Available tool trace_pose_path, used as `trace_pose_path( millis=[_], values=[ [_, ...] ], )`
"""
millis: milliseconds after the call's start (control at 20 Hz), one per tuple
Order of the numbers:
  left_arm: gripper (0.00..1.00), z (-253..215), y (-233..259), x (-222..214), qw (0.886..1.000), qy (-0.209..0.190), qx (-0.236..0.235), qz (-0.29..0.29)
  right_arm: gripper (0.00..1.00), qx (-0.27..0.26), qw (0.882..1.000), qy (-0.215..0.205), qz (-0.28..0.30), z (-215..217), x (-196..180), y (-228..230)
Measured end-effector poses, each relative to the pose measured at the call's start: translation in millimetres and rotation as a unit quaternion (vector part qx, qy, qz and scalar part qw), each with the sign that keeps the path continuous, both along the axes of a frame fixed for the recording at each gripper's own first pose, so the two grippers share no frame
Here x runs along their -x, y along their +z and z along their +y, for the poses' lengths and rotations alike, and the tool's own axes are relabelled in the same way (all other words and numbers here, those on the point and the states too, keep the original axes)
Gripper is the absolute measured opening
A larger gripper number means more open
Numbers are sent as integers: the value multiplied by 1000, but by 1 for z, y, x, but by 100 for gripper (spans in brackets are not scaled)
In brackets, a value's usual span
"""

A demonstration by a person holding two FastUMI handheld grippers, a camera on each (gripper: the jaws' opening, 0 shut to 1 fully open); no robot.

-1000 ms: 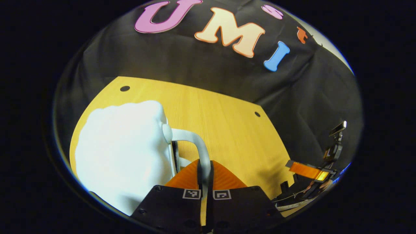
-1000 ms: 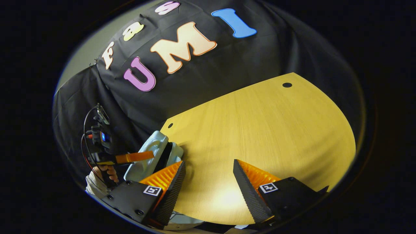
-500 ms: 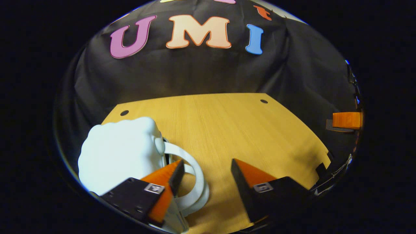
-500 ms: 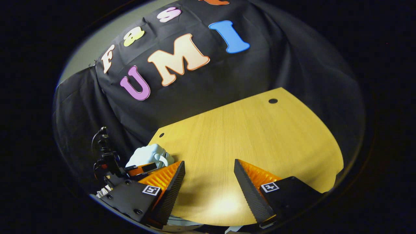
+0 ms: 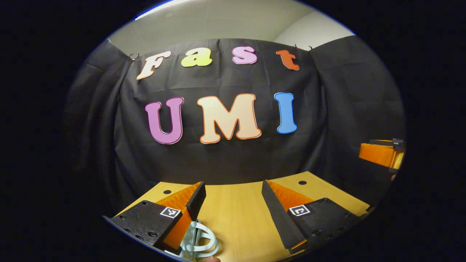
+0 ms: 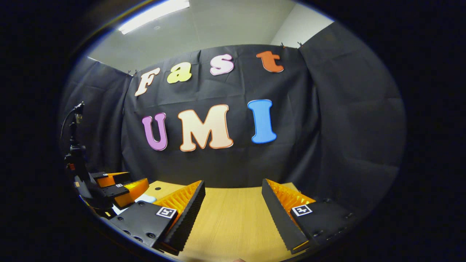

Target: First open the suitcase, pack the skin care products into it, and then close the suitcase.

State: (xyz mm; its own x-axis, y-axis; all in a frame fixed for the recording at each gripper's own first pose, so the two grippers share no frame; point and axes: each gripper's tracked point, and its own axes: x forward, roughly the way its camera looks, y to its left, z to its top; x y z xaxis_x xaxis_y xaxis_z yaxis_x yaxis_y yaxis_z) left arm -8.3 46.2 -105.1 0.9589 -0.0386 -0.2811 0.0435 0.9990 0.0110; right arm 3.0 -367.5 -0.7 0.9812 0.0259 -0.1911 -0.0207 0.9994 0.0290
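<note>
Since a second ago I've let go of the suitcase (image 5: 198, 243) handle and lifted both grippers; it now sits at the bottom left of the left gripper view. My left gripper (image 5: 233, 203) and right gripper (image 6: 233, 203) both hang spread and empty over the table (image 5: 236, 222). I judge the packing finished, so next I'd just back away.

The pale suitcase (image 5: 196, 243) lies on the table, its looped handle showing.
</note>
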Motion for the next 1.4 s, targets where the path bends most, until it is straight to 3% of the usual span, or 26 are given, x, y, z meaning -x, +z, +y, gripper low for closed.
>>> trace_pose_path(
  millis=[150,250,600,1150,1400],
  values=[
    [94,-6,21,-2,999,18,2,-29,98,16,998,-27,-48,-11,-3,25],
    [94,-26,24,-4,999,2,23,-31,98,24,998,-31,-57,-10,4,32],
    [94,-49,56,-23,997,-47,19,-55,98,26,996,-57,-69,-18,7,37],
    [94,-64,77,-9,998,-13,-2,-62,97,27,996,-18,-81,-41,33,41],
    [94,-72,83,-6,997,-37,-11,-62,98,18,995,-36,-89,-40,30,50]
  ],
)
